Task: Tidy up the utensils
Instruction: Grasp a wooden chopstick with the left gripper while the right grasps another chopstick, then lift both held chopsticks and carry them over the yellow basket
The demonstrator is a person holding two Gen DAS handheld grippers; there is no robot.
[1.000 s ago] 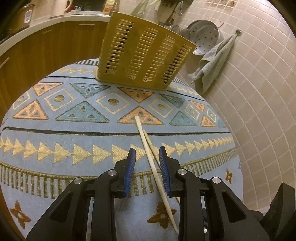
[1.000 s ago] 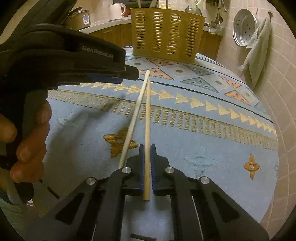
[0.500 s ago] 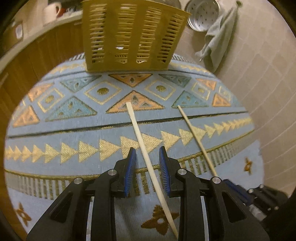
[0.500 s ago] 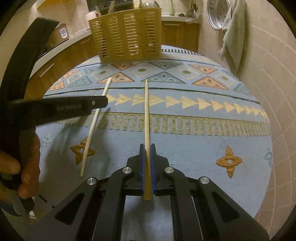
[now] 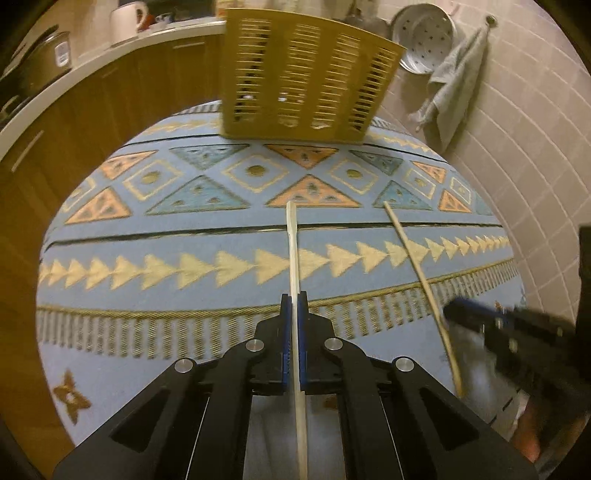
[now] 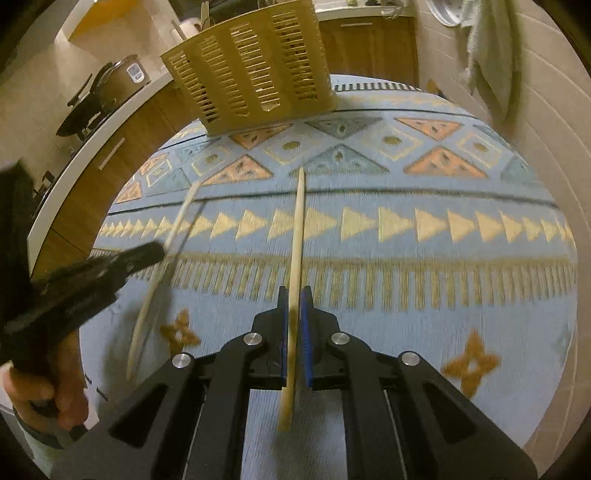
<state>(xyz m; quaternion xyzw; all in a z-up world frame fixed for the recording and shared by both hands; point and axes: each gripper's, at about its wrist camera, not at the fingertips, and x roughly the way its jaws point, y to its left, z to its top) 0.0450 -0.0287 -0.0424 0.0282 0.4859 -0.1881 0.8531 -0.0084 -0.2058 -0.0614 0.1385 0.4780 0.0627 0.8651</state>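
My left gripper [image 5: 294, 299] is shut on a pale wooden chopstick [image 5: 292, 251] that points ahead toward a yellow slotted utensil basket [image 5: 303, 77] at the far edge of the table. My right gripper [image 6: 294, 295] is shut on a second chopstick [image 6: 298, 229], also pointing toward the basket [image 6: 251, 70]. Both chopsticks are lifted above the patterned blue cloth [image 5: 166, 243]. The right gripper [image 5: 454, 314] and its chopstick [image 5: 417, 266] show at the right of the left wrist view. The left gripper [image 6: 155, 253] and its chopstick [image 6: 162, 266] show at the left of the right wrist view.
A wooden counter [image 5: 92, 103] with a rice cooker [image 5: 40, 62] and a white jug [image 5: 125, 22] curves behind the table. A tiled wall [image 5: 517, 155] on the right carries a hanging grey towel [image 5: 450, 85] and a white colander [image 5: 424, 37].
My left gripper has closed on the chopstick that lay between its open fingers and lifted it. My right gripper has kept its chopstick and moved apart to the right.
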